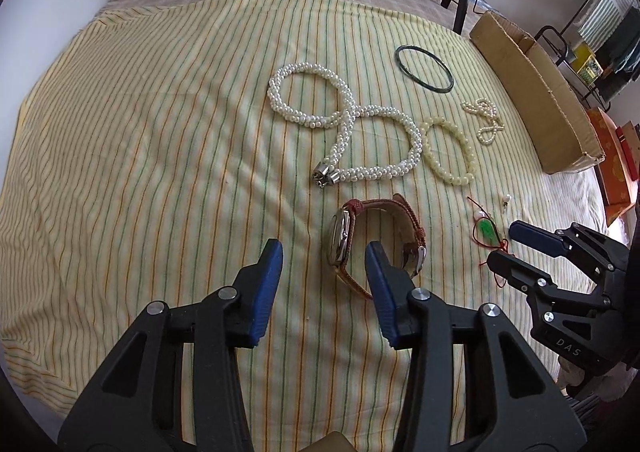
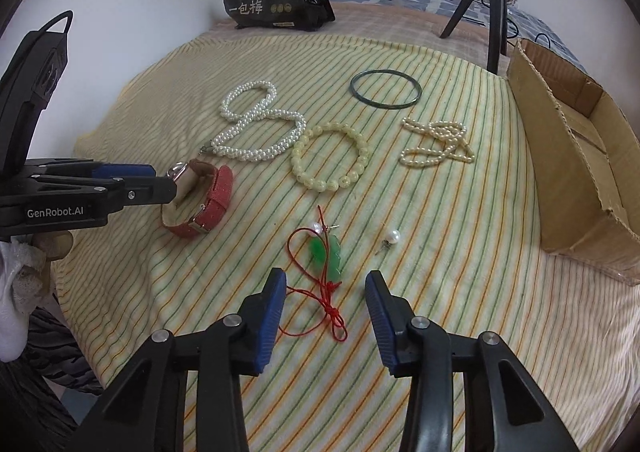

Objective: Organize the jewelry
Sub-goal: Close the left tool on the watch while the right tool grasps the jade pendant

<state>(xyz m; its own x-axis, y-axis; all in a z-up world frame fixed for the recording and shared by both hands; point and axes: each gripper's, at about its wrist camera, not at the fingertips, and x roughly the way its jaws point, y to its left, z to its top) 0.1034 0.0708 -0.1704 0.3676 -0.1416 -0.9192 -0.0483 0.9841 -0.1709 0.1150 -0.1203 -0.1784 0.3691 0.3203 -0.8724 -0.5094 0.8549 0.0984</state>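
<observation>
Already released, the left gripper [image 1: 324,252] straddles the watch [image 1: 376,240]; beside the watch, the right gripper's [image 2: 326,280] parted fingers [image 2: 272,316] flank the pendant [image 2: 330,256].

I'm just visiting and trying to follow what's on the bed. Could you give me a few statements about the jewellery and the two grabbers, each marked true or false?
1. The red-strapped wristwatch lies in front of the left gripper. True.
2. The dark thin bangle sits inside the brown cardboard box. False: it lies on the striped yellow cloth, outside the box.
3. The right gripper hangs over the green pendant on a red cord, its jaws apart around it. True.
4. The cream bead bracelet is held by a gripper. False: it lies free on the cloth.
5. A single white pearl earring lies right of the pendant. True.
</observation>
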